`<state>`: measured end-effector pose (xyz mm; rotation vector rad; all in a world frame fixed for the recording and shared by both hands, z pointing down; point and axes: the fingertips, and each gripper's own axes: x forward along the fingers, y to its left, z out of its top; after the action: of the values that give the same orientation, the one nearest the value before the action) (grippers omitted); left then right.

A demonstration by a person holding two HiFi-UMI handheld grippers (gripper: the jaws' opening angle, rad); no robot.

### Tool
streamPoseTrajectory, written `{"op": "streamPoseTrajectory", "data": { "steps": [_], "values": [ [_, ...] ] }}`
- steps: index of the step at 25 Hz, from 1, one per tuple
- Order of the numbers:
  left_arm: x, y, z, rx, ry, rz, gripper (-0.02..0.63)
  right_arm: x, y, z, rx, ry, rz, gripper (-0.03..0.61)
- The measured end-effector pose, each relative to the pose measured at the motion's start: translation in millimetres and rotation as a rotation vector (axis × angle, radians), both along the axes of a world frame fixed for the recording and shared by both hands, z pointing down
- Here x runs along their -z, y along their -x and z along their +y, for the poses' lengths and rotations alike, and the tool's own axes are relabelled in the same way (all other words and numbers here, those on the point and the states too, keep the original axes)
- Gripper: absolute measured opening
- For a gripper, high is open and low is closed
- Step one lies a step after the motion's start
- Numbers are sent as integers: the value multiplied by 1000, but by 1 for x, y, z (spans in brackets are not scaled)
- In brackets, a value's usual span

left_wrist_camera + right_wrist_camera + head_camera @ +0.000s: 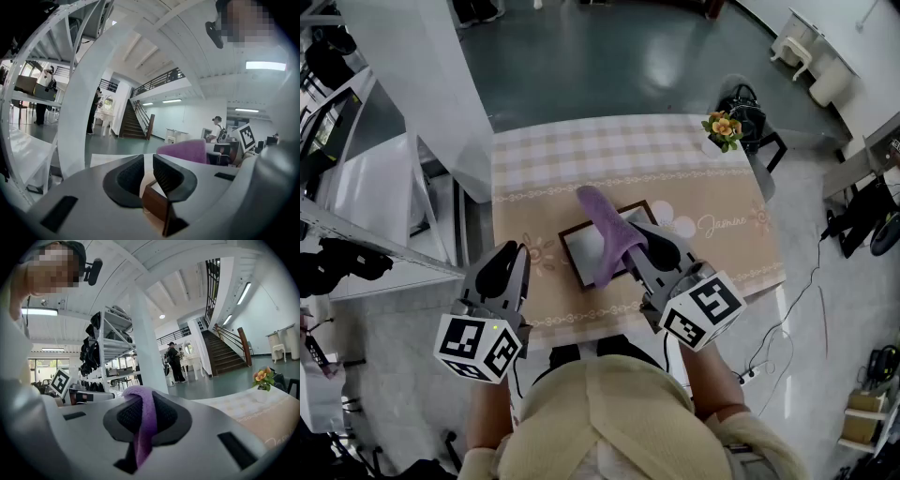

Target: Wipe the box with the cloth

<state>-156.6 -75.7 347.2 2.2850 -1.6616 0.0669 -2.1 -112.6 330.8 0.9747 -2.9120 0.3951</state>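
The left claw (pixel 508 253) is held shut and empty, just left of the box (pixel 581 246) — apparently parked clear of the wiping. The box lies on the surface (pixel 731 253). Over it the purple cloth (pixel 602 217) is hung, pinched in the right claw (pixel 143 414) — probably so that its loose end can be dragged across the box.

The purple cloth (pixel 603 225) is draping over the box (pixel 581 248), hiding its right side in the head view, and the right gripper (pixel 630 242) is covering the near corner. In the left gripper view only a brown corner, probably the box's, is peeking out. The left gripper (pixel 147 173) is blocking the rest.
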Motion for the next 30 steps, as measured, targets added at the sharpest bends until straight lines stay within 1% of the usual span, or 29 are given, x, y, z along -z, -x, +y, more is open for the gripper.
{"op": "streamPoseTrajectory", "data": {
  "steps": [9,15,18,21,24,26,28,29,30],
  "values": [
    [-4,-7,3,-21,5,-2,71,-2,-2,2,-7,-2,-7,44],
    [-9,-15,3,-43,17,12,71,-3,-6,1,-8,-4,-2,44],
    [-14,-28,1,-65,24,9,71,-5,-16,-1,-17,-5,-1,44],
    [-19,-30,2,-98,35,2,71,-5,-12,-1,-31,-4,1,44],
    [-25,-38,4,-136,46,-23,71,-6,-12,-1,-36,-2,5,44],
    [-32,-50,5,-194,59,-56,71,-8,-14,-1,-32,6,-5,44],
    [-42,-72,9,-309,78,-117,73,-5,-21,-5,-51,16,-46,44],
    [-48,-87,12,-383,84,-168,107,-2,-28,-9,-79,19,-77,44],
    [-54,-102,16,-463,85,-237,160,2,-39,-14,-118,18,-107,44]
  ]
}}
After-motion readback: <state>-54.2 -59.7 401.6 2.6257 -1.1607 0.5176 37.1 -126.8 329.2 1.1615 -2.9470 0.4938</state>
